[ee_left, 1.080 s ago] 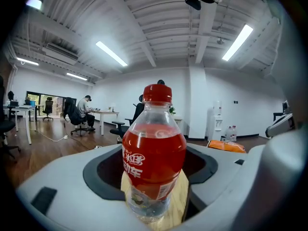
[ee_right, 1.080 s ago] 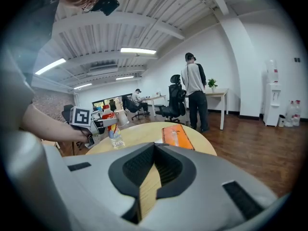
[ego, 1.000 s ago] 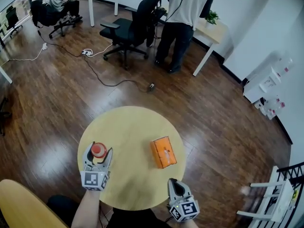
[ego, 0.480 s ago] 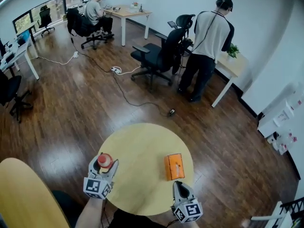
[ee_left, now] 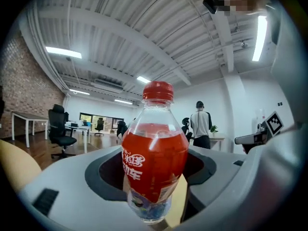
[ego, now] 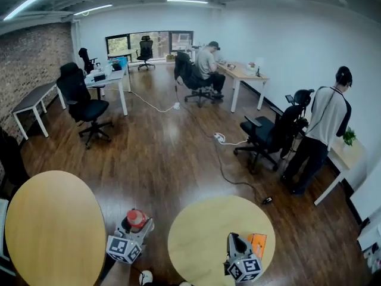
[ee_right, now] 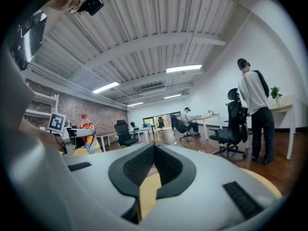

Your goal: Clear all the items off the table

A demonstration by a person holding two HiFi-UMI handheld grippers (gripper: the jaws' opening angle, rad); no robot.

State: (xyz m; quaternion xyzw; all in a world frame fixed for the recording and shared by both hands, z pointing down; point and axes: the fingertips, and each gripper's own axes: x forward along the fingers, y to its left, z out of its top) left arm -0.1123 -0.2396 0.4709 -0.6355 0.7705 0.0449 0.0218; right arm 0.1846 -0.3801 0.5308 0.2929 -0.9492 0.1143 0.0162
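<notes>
A clear bottle of red drink [ee_left: 154,150] with a red cap stands upright between the jaws of my left gripper [ee_left: 154,170], which is shut on its lower body. In the head view the bottle [ego: 136,217] and left gripper [ego: 136,222] hang over the floor gap between two round wooden tables. The right gripper [ego: 233,239] is shut with nothing in it, over the near part of the right round table [ego: 202,231]. An orange box [ego: 258,243] lies on that table, just right of this gripper and partly hidden by it. The right gripper view shows its jaws [ee_right: 154,153] closed and the bottle [ee_right: 87,128] far left.
A larger round table [ego: 53,225] stands at the left. Behind are office chairs [ego: 271,136], desks [ego: 110,79], a seated person [ego: 208,64], a standing person [ego: 324,130], and a cable with a power strip [ego: 220,139] on the wooden floor.
The head view has swung up and left, so the room shows. My left gripper has carried the bottle leftward off the round table. The right gripper stays shut by the orange box.
</notes>
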